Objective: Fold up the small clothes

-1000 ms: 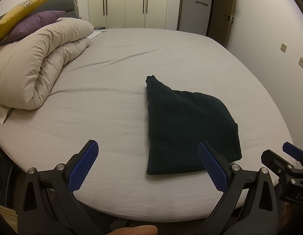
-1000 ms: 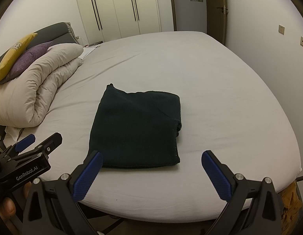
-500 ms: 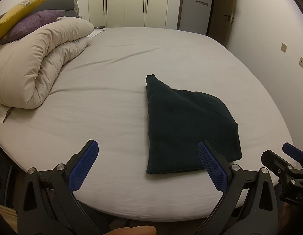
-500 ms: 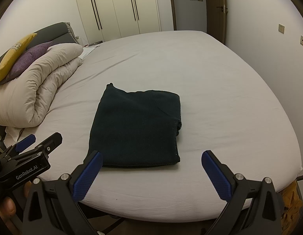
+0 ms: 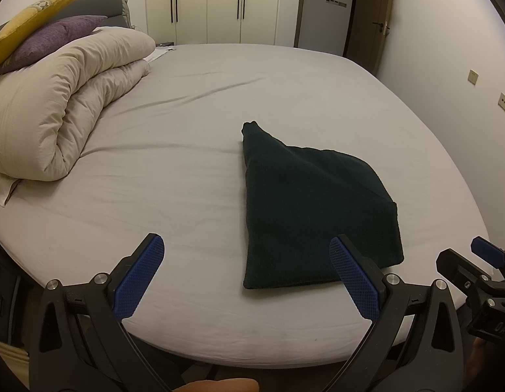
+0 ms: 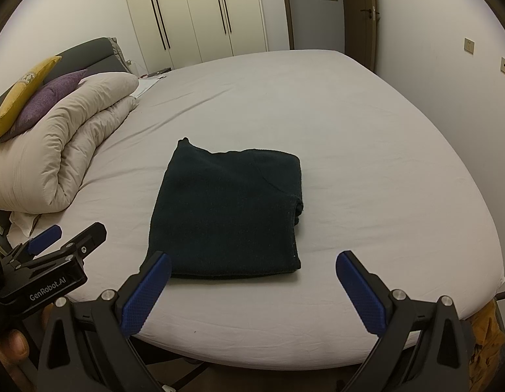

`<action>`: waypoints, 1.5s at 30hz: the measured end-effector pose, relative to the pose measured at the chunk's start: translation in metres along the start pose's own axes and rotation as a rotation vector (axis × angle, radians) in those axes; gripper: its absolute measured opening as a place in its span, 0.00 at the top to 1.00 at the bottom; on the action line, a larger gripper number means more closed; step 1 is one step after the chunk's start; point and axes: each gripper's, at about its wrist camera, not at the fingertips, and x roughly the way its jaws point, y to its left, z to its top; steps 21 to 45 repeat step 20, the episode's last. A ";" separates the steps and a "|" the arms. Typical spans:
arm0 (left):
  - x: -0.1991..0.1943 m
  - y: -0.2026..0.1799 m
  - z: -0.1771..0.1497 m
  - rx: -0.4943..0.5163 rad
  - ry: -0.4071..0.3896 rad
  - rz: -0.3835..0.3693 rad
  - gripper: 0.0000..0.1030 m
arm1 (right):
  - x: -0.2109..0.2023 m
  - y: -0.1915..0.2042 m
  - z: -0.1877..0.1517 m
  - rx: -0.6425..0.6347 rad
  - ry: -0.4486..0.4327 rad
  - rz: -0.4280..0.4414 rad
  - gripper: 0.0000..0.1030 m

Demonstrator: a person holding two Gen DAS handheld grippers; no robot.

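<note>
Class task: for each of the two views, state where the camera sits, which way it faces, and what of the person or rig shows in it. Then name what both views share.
Left wrist: on the left gripper, facing across the bed; right gripper at the right edge.
Right wrist: on the right gripper, facing likewise; left gripper and a fingertip at left.
Shared: dark cloth, duvet, wardrobe.

The left black two-finger gripper with blue textured pads [image 5: 246,274] is held level, its jaws spread wide and holding nothing. The right black two-finger gripper with blue textured pads [image 6: 252,289] is beside it in the same pose, jaws equally wide and empty. A fingertip [image 6: 14,346] of the person's left hand shows under the left tool's body.
</note>
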 end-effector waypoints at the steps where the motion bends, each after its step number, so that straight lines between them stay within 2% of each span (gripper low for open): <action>1: 0.000 0.000 0.000 0.000 -0.001 0.000 0.00 | 0.000 0.000 0.000 0.000 0.000 0.001 0.00; 45: 0.006 0.001 0.000 0.011 0.013 -0.006 0.00 | -0.001 -0.001 -0.001 0.003 0.003 0.003 0.00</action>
